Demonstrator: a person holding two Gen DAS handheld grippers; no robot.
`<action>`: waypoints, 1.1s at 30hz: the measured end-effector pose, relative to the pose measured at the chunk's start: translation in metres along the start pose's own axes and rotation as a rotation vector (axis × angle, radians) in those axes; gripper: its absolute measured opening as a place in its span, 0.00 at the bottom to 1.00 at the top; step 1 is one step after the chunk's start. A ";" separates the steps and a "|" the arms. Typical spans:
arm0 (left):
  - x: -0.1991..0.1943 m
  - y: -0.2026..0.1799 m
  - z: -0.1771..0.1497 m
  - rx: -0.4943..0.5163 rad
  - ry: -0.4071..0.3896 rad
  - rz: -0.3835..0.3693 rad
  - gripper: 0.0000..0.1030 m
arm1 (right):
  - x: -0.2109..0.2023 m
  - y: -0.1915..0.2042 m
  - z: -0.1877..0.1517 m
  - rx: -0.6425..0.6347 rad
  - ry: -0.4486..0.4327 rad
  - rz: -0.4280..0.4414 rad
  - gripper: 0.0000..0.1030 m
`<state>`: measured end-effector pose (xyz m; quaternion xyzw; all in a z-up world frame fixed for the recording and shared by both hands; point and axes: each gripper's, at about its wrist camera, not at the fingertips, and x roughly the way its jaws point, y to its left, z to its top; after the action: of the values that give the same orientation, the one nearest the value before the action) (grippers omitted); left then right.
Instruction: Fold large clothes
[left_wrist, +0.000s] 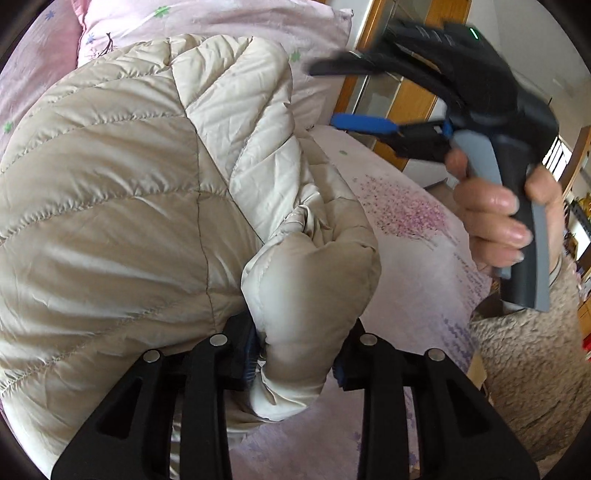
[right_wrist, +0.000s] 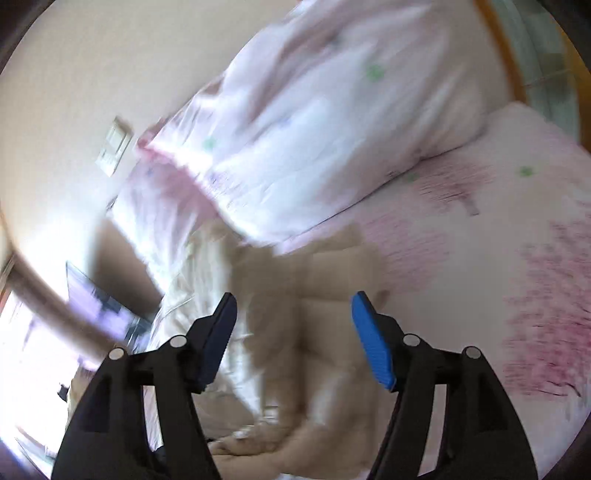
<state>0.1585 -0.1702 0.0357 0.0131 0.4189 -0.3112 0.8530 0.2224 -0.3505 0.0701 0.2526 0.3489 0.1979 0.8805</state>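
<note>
A beige quilted puffer jacket (left_wrist: 122, 192) lies on the bed with pink floral bedding (left_wrist: 413, 221). My left gripper (left_wrist: 295, 363) is shut on a puffy fold of the jacket, held between its blue pads. My right gripper (right_wrist: 293, 339) is open and empty, raised above the jacket (right_wrist: 325, 291); that view is blurred. The right gripper also shows in the left wrist view (left_wrist: 328, 94), held in a hand up at the right, jaws apart.
A pink pillow (right_wrist: 332, 110) lies at the head of the bed. A wooden wardrobe (left_wrist: 406, 99) stands beyond the bed's right edge. A beige fuzzy sleeve (left_wrist: 528, 369) fills the lower right. A wall switch plate (right_wrist: 114, 146) is on the wall.
</note>
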 end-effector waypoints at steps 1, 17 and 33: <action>0.000 -0.003 -0.001 0.005 0.004 0.007 0.31 | 0.009 0.003 0.002 -0.012 0.019 -0.008 0.63; -0.046 -0.030 0.004 0.129 -0.073 -0.135 0.48 | 0.070 -0.018 0.025 -0.007 0.087 -0.135 0.15; -0.081 0.120 0.052 -0.077 -0.155 0.190 0.55 | 0.076 -0.027 0.030 -0.005 0.099 -0.146 0.15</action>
<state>0.2231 -0.0464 0.0995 -0.0039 0.3602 -0.2127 0.9083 0.2996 -0.3414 0.0340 0.2143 0.4092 0.1461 0.8748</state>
